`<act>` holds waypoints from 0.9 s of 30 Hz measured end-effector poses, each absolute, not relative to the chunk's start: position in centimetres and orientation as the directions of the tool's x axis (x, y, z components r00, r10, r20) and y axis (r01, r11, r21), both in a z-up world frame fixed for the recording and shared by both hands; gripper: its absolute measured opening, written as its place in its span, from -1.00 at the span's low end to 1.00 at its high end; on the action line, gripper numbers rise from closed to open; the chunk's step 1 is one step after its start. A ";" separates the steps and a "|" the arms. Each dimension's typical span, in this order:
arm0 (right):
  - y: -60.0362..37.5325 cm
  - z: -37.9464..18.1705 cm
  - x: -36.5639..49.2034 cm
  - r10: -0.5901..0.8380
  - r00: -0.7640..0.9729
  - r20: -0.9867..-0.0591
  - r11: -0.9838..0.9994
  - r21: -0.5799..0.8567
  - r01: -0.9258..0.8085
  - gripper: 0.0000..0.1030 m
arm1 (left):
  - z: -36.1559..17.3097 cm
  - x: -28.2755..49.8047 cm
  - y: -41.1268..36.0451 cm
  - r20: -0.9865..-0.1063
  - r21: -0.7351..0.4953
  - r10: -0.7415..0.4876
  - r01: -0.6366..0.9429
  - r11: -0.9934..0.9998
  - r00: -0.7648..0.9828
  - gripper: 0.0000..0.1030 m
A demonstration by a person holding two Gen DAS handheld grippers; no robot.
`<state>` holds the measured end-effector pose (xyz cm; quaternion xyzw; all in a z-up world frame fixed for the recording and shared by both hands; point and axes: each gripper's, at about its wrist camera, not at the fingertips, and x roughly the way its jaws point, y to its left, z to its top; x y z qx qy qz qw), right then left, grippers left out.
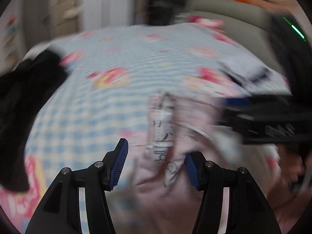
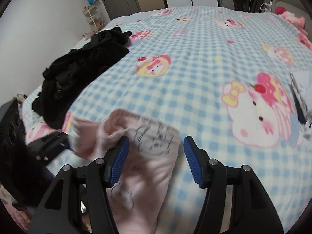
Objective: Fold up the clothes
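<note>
Lying on checked blanket (image 2: 195, 62), pink garment (image 2: 148, 167); both tools (image 1: 156, 161) (image 2: 156, 159) apart; black clothes (image 2: 81, 66) sharp only in right view

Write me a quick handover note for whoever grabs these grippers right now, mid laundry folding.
Left gripper: open, jaws either side of the pink garment, not clamped.
Right gripper: open, low over the same garment, gripping nothing.
Pink garment lies bunched at the near edge of the bed; no neat fold shows yet.
Black clothes sit in an unfolded heap on the bed's left side.
A white and dark item lies at the right edge; too cut off to judge.
Left: fold the pink garment, then the black heap.
</note>
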<state>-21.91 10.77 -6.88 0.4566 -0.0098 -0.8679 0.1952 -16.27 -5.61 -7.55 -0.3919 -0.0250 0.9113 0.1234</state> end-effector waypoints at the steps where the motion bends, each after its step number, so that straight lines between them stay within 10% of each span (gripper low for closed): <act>1: 10.9 -7.1 -22.3 -0.337 -0.507 -0.794 -0.930 0.195 0.313 0.16 | -7.5 -16.3 -5.8 -0.697 -0.154 0.253 -0.204 -0.967 -0.671 0.12; 12: 11.1 -7.1 -22.4 -0.358 -0.516 -0.778 -0.924 0.217 0.315 0.16 | -6.4 -16.1 -7.3 -0.564 -0.282 0.334 -0.204 -0.937 -0.755 0.04; 16: 9.6 -7.5 -23.2 -0.335 -0.510 -0.792 -0.927 0.179 0.331 0.16 | -6.1 -16.5 -7.7 -0.524 -0.324 0.366 -0.218 -0.921 -0.769 -0.47; 27: 10.6 -13.0 -24.6 -0.286 -0.397 -0.872 -0.944 0.187 0.271 0.34 | -12.5 -20.3 -5.7 -0.750 -0.329 0.346 -0.136 -0.935 -0.564 -0.39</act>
